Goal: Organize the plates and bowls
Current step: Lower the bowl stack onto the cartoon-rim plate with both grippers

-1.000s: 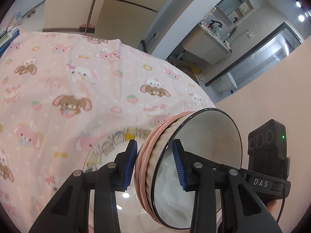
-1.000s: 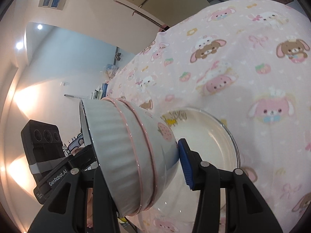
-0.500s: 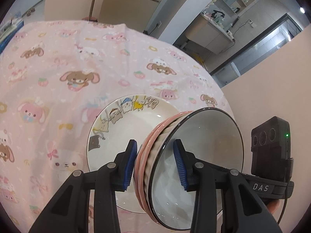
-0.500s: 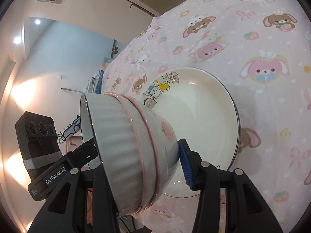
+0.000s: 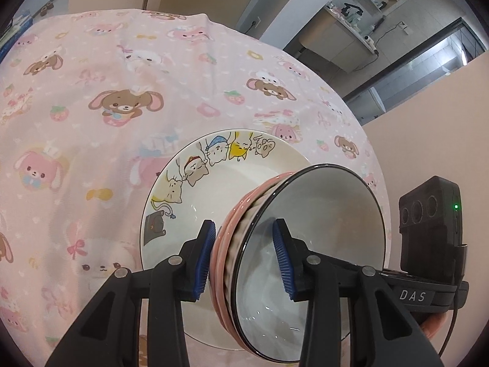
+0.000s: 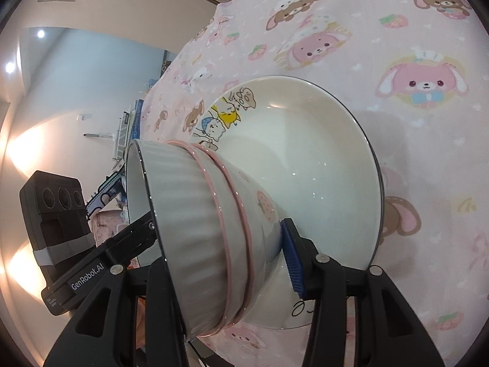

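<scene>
A stack of nested bowls (image 5: pixel 305 244), grey ribbed on the inside with pink-rimmed ones outside, is held tilted on its side above a white plate with cartoon cats (image 5: pixel 195 202). My left gripper (image 5: pixel 244 257) is shut on the stack's rim, one pad outside, one inside. My right gripper (image 6: pixel 214 250) is shut on the same stack (image 6: pixel 195 229) from the opposite side; only its right pad (image 6: pixel 292 257) shows, against the stack's base. The plate (image 6: pixel 321 159) lies flat on the pink tablecloth.
The pink bunny-print tablecloth (image 5: pixel 91 107) covers a round table whose edge curves near the plate. A kitchen counter (image 5: pixel 345 30) and doorway lie beyond. Books or papers (image 6: pixel 128 128) sit past the table's far edge in the right wrist view.
Both grippers have carried the bowl stack over the plate and lower toward it; the plate now shows larger and more fully beneath the stack.
</scene>
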A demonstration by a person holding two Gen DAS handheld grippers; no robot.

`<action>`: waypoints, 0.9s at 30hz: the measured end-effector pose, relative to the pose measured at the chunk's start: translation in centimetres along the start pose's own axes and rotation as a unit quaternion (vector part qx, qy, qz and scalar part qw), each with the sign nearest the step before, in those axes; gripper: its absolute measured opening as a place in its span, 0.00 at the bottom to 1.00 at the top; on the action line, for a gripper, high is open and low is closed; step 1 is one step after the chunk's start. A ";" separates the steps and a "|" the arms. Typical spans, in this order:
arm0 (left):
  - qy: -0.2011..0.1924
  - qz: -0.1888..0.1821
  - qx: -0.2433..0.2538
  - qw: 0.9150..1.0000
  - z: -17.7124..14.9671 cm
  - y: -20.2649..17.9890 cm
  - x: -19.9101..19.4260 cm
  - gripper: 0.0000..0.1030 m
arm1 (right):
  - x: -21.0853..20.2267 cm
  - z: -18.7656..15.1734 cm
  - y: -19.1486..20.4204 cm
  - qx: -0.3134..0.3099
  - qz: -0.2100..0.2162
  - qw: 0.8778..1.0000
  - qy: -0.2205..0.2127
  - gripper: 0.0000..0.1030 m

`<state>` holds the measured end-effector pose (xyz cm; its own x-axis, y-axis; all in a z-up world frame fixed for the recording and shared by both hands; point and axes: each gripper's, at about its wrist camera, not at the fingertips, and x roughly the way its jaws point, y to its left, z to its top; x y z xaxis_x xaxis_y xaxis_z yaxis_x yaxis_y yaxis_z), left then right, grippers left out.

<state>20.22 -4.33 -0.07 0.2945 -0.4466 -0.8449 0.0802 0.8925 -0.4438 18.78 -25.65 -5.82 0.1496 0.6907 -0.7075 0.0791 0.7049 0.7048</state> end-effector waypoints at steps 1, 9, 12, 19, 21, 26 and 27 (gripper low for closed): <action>0.000 0.001 0.003 1.000 0.0 -0.1 0.0 0.40 | 0.0 0.1 0.1 -0.002 -0.003 1.000 -0.001 0.43; 0.001 -0.005 0.010 1.000 0.3 -0.1 0.8 0.41 | -0.1 0.4 0.4 -0.014 -0.032 0.999 -0.002 0.45; -0.004 0.001 0.021 1.000 0.2 -0.4 0.7 0.40 | 0.2 0.5 0.6 -0.025 -0.042 0.999 0.000 0.46; -0.018 0.008 0.013 1.000 -0.1 -0.5 0.5 0.40 | 0.3 0.6 0.7 -0.029 -0.043 0.999 0.005 0.46; -0.026 0.025 0.022 0.999 -0.2 -0.9 0.3 0.41 | 0.3 0.7 0.7 -0.029 -0.042 0.999 0.008 0.46; -0.036 0.050 0.037 0.997 0.0 -1.2 0.0 0.56 | 0.0 0.7 1.0 -0.039 -0.048 0.998 0.006 0.48; -0.042 0.055 0.040 0.997 0.0 -1.2 -0.1 0.59 | -0.3 0.8 1.2 -0.046 -0.052 0.998 -0.001 0.48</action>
<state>20.05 -5.35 0.57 0.3850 -0.3420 -0.8572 0.1181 0.9394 -0.3218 19.57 -25.15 -4.74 0.1468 0.6130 -0.7763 0.0045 0.7844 0.6203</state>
